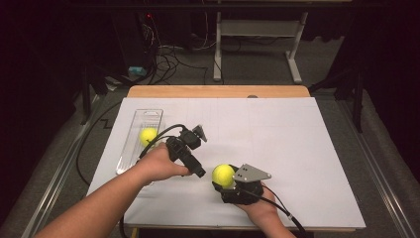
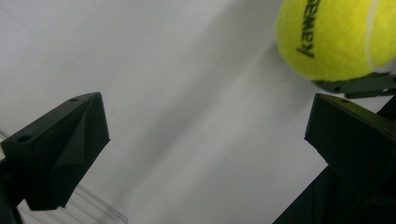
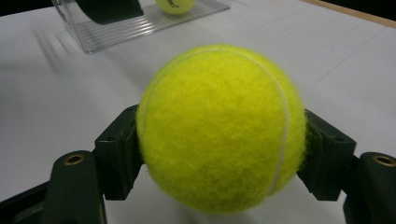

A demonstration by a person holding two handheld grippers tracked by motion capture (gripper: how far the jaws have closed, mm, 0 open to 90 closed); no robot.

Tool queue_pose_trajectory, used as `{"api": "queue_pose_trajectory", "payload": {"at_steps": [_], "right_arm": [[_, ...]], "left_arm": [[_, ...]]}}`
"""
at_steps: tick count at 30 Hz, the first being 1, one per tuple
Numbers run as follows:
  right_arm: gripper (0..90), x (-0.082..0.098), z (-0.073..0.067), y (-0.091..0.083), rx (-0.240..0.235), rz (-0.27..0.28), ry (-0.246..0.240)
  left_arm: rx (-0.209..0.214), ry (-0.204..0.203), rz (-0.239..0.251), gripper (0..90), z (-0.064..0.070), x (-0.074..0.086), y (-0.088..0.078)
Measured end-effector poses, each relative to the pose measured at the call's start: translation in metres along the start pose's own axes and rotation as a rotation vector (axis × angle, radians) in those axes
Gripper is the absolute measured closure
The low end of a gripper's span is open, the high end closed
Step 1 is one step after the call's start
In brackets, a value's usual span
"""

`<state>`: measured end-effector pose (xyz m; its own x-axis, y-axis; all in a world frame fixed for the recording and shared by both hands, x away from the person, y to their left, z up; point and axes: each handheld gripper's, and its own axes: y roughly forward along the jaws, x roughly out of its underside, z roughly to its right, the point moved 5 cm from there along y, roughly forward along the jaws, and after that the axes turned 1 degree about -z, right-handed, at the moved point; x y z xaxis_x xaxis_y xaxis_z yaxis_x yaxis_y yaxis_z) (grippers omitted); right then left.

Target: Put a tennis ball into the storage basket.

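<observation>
A yellow tennis ball [image 1: 223,174] sits just above the white table sheet, near the front, with my right gripper [image 1: 224,177] shut on it. In the right gripper view the ball [image 3: 222,126] is pinched between the two black jaws of that gripper [image 3: 222,140]. My left gripper [image 1: 198,171] is just to the left of it, open and empty. The left gripper view has the gripper [image 2: 208,121] with its jaws wide over bare sheet, and the held ball [image 2: 336,37] at the upper right. A second tennis ball [image 1: 147,136] lies in a clear plastic tray [image 1: 127,157] at the left.
White sheet [image 1: 287,144] covers the table, with a wooden edge [image 1: 218,91] at the back. The clear tray [image 3: 116,30] and its ball [image 3: 175,4] lie beyond the held ball. A corner of the tray [image 2: 93,210] shows under the left jaw. Cables trail from both grippers.
</observation>
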<state>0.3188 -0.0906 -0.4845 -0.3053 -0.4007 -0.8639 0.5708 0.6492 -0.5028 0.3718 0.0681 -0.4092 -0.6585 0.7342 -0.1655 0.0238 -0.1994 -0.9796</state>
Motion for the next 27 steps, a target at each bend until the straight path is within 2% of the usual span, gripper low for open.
{"api": "queue_pose_trajectory", "payload": {"at_steps": [8,14,19,23,24,27], "right_arm": [[27.2,0.003,-0.005,0.006,-0.023,-0.005,0.001],[27.2,0.003,-0.005,0.006,-0.026,0.007,0.005],[27.2,0.003,-0.004,0.005,-0.034,0.016,0.023],[27.2,0.002,-0.003,0.004,-0.038,0.027,0.025],[27.2,0.002,-0.003,0.003,-0.039,0.026,0.035],[27.2,0.001,-0.003,0.002,-0.026,0.025,0.030]], "left_arm": [[0.007,0.007,0.009,0.7,0.004,-0.003,-0.007],[0.034,0.034,0.010,0.7,0.017,-0.012,-0.007],[0.061,0.058,-0.001,0.7,0.030,-0.022,-0.001],[0.077,0.067,-0.009,0.7,0.034,-0.026,0.004],[0.096,0.064,-0.010,0.7,0.036,-0.028,0.008],[0.111,0.063,-0.013,0.7,0.037,-0.030,0.012]]}}
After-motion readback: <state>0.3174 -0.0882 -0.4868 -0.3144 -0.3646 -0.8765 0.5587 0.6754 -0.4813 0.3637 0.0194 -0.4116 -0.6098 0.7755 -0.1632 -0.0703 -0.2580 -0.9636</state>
